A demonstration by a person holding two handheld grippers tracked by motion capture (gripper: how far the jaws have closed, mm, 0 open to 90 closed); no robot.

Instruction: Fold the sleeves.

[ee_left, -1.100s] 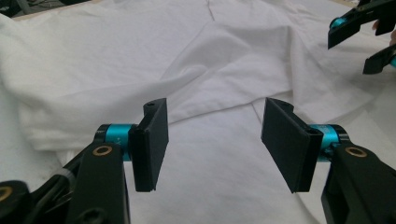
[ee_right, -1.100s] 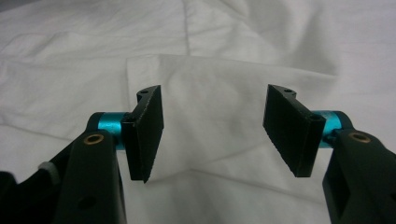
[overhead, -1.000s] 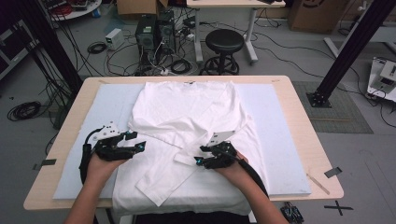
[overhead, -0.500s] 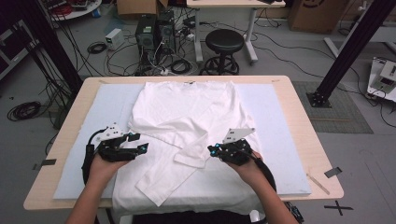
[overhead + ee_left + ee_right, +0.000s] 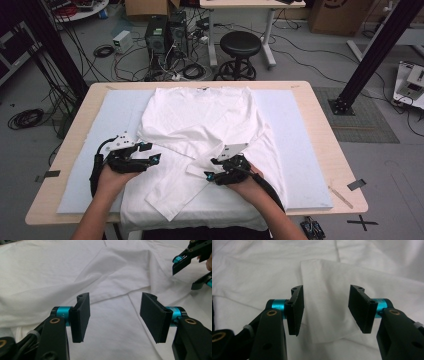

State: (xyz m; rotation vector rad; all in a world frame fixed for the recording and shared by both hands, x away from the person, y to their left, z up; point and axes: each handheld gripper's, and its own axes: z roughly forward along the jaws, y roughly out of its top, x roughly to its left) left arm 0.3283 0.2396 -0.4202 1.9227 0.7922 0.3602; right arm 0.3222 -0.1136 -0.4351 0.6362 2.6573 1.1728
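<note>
A white T-shirt (image 5: 200,115) lies spread on a pale blue pad (image 5: 295,150), collar at the far side, one sleeve folded in across the body. My left gripper (image 5: 152,159) rests at the shirt's left edge, open, with only flat cloth (image 5: 112,265) beneath its jaws (image 5: 115,312). My right gripper (image 5: 209,169) sits on the lower middle of the shirt and points left. Its jaws have just been opening and stand apart (image 5: 325,307); a small folded flap of cloth (image 5: 324,277) lies loose under the gap, touched by neither pad. The right gripper (image 5: 190,267) also appears far off in the left gripper view.
The pad covers a wooden table (image 5: 320,115) with bare margins at its sides. Behind the table are a black stool (image 5: 240,45), computer towers (image 5: 165,35) and tangled cables on the floor. A black frame post (image 5: 370,50) slants at the right.
The right gripper drew a little to the right, then came back left, and its jaws now stand apart over a small flap. The left gripper has kept still.
</note>
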